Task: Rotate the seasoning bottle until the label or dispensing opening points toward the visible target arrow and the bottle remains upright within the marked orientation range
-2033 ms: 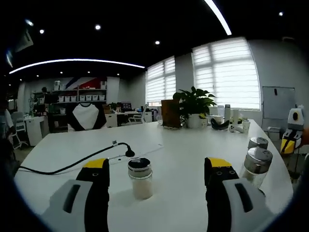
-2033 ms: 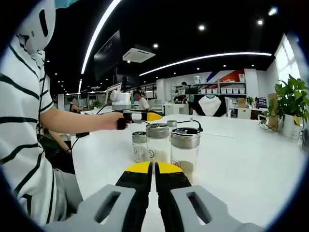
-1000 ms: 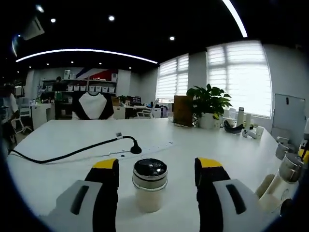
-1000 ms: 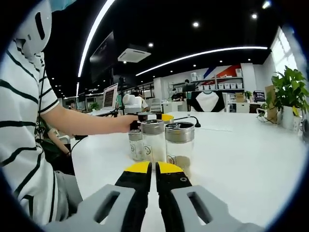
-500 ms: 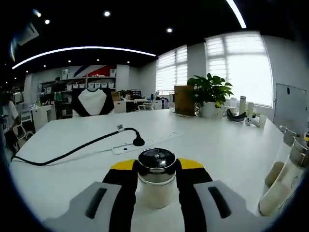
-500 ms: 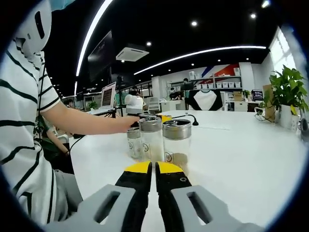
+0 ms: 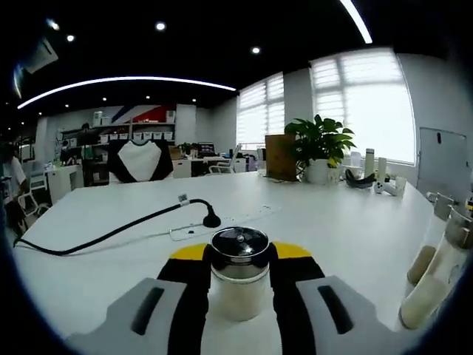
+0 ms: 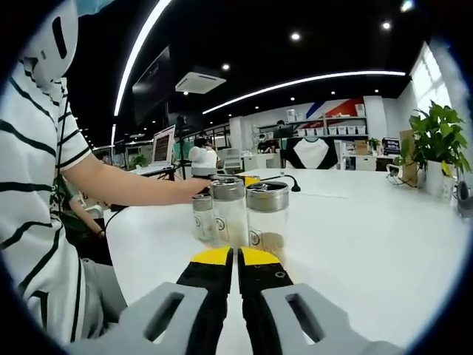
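Note:
A seasoning bottle [image 7: 238, 285] with a chrome lid and pale contents stands upright on the white table [image 7: 347, 222], close in the left gripper view. My left gripper [image 7: 238, 255] is shut on it, its yellow-tipped black jaws pressed against both sides of the glass. In the right gripper view my right gripper [image 8: 236, 257] is shut with nothing between its jaws, low over the table. Just ahead of it stand three bottles: a large one [image 8: 267, 218], a taller one [image 8: 229, 211] and a small one [image 8: 202, 216]. Behind them a yellow tip of the left gripper [image 8: 250, 180] shows, held by the person's arm [image 8: 126, 188].
Two more bottles [image 7: 437, 270] stand at the right edge of the left gripper view. A black cable [image 7: 111, 235] ends in a black head [image 7: 212, 220] beyond the held bottle. A potted plant [image 7: 319, 151] and small items sit at the table's far side.
The left jaws have shut on the bottle, which stood between open jaws a second ago. The right gripper stays shut and has drifted slightly.

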Tool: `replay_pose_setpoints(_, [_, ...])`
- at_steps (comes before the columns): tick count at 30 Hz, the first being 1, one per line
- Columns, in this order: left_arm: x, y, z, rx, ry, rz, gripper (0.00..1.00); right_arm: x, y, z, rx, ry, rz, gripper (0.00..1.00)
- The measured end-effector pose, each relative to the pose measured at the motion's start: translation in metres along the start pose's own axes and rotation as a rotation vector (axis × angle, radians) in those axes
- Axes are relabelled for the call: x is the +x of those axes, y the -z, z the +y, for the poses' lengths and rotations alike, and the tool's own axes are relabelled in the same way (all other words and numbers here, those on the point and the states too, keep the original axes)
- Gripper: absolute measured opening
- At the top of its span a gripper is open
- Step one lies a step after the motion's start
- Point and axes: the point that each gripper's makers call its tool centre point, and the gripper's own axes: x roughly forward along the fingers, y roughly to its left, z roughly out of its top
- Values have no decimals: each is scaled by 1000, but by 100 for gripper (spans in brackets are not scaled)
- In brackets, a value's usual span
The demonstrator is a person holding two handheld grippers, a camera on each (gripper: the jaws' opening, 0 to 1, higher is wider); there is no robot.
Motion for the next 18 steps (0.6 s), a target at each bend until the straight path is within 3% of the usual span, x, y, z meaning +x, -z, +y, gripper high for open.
replay_pose_setpoints(4, [-1,-1,-1,6,15,-12,32,-2,-1,0,-4,5,-2,0])
replay_pose_setpoints(11, [-8,-3,8,-74,-41,32,32,-7,-5,-3,-16,17,-4,0])
replay_pose_setpoints(18, [-33,-35,6,-64,-23,-10,32,-7,-7,1,-28,14,-6,0])
